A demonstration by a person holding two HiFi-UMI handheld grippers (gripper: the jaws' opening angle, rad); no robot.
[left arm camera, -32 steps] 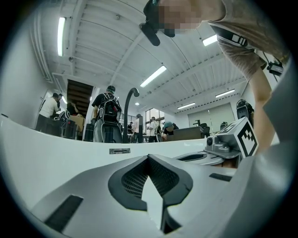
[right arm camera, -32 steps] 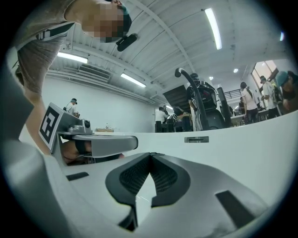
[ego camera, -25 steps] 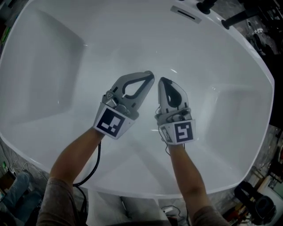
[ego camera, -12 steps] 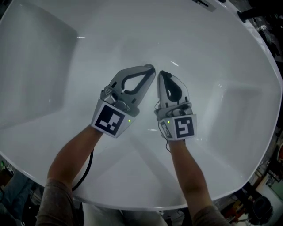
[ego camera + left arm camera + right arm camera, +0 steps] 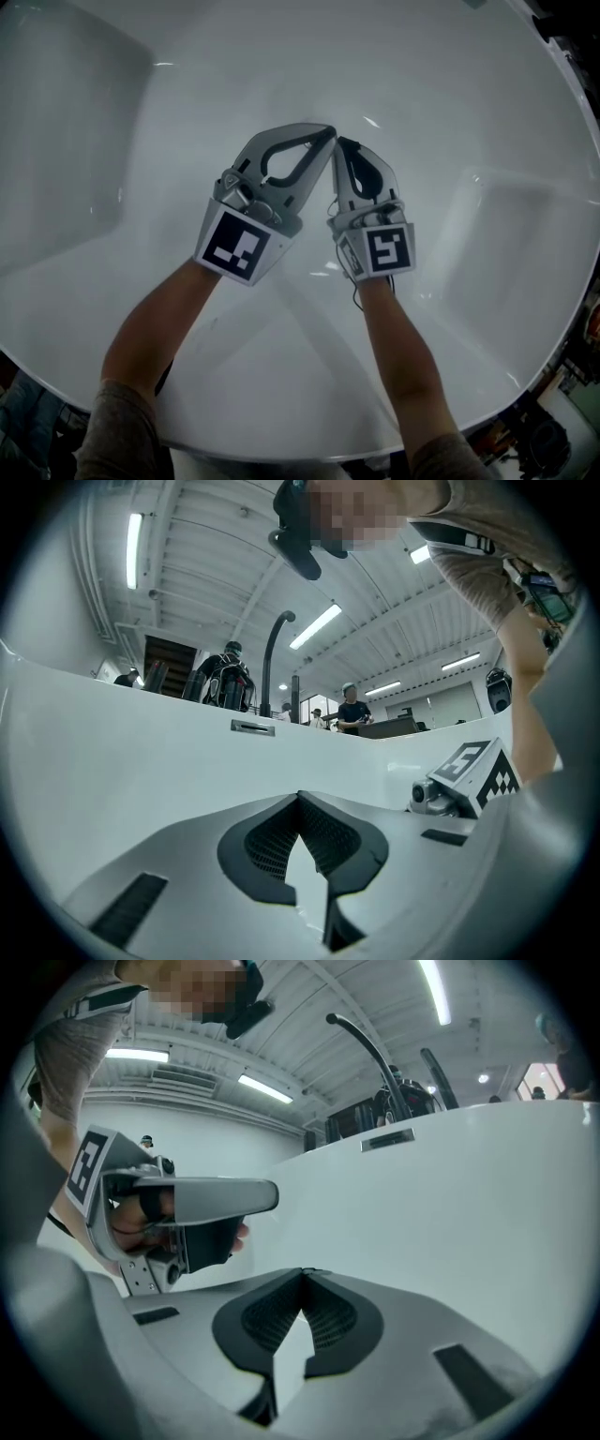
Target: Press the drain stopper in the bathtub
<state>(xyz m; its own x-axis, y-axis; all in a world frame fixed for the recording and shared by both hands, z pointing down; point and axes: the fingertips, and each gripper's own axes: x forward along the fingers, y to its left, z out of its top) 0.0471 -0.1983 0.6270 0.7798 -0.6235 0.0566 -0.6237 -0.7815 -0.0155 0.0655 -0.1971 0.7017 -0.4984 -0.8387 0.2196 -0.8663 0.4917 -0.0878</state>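
Observation:
I see no drain stopper in any view. In the head view both grippers hang over the middle of the white bathtub (image 5: pixel 112 141), side by side, tips pointing at the far wall. My left gripper (image 5: pixel 327 132) is shut with nothing in it, and its tips (image 5: pixel 300 797) meet. My right gripper (image 5: pixel 344 142) is also shut and empty, its tips (image 5: pixel 303 1272) closed together. The two tips nearly touch each other. The tub floor under them is hidden.
The tub's far wall carries an overflow slot (image 5: pixel 253 727) (image 5: pixel 387 1138) with a dark curved faucet (image 5: pixel 274 658) (image 5: pixel 370 1049) above it. Several people stand in the hall beyond the rim (image 5: pixel 356 705). The tub's near rim (image 5: pixel 281 450) curves below my arms.
Both grippers have drawn closer together and further along the tub, so their tips now almost meet. The far rim with the faucet has slid out of the head view.

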